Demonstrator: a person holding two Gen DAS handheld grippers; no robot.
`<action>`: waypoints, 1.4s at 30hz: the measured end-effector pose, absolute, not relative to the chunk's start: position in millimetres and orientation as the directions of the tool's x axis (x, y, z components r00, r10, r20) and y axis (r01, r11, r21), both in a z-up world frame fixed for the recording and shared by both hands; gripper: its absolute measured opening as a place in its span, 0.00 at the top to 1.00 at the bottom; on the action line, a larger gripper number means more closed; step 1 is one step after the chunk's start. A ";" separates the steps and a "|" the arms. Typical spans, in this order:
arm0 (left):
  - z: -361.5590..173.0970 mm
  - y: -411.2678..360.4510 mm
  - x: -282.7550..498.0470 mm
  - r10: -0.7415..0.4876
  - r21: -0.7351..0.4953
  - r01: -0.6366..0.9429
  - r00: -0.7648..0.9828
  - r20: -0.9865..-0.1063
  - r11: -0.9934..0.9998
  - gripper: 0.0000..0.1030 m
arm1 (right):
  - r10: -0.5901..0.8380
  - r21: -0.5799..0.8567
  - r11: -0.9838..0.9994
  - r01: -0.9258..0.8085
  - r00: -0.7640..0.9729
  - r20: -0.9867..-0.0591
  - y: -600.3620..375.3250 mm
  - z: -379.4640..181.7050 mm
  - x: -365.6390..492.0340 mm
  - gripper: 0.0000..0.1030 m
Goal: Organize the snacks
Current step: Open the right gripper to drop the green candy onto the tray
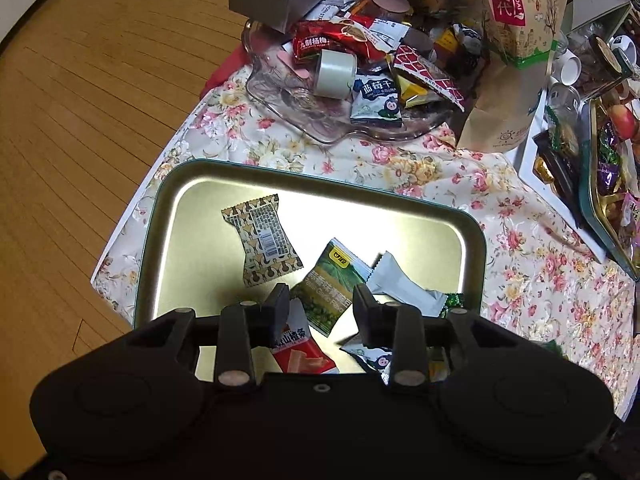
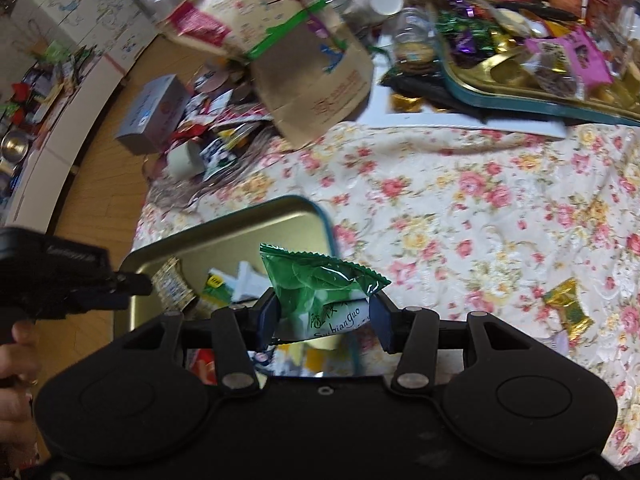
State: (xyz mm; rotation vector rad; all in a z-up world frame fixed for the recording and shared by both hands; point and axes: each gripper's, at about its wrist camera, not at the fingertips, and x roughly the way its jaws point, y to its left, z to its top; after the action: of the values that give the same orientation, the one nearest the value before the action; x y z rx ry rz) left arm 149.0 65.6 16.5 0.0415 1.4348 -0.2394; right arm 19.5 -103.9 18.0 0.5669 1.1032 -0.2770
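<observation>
The right gripper [image 2: 323, 316] clamps a green packet [image 2: 316, 286] just above the tin's [image 2: 224, 220] near corner. The left gripper [image 1: 322, 308] hangs parted and empty over the tin. Best carry the packet well inside the rim, lower it, then release.
</observation>
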 end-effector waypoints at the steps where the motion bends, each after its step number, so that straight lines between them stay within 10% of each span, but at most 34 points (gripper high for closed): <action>1: 16.4 64.5 148.6 -0.139 -0.115 0.192 0.115 -0.984 0.975 0.57 | 0.073 0.296 0.831 0.470 0.436 -0.897 -99.3 18.4 21.2 0.51; 25: 12.0 50.0 143.4 -0.153 -0.132 0.225 0.077 -0.985 0.965 0.58 | 0.213 0.385 0.831 0.402 0.409 -0.887 -68.1 18.0 47.2 0.46; 42: 13.7 21.5 129.5 -0.162 -0.140 0.291 0.053 -0.985 0.946 0.58 | 0.037 0.223 0.823 0.522 0.342 -0.939 -93.9 7.2 41.9 0.43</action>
State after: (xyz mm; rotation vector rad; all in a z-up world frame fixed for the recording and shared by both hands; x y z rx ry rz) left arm 129.5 21.5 13.7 0.1067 1.4789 -0.3455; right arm 41.9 -93.9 7.2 0.5481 1.1933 -0.3365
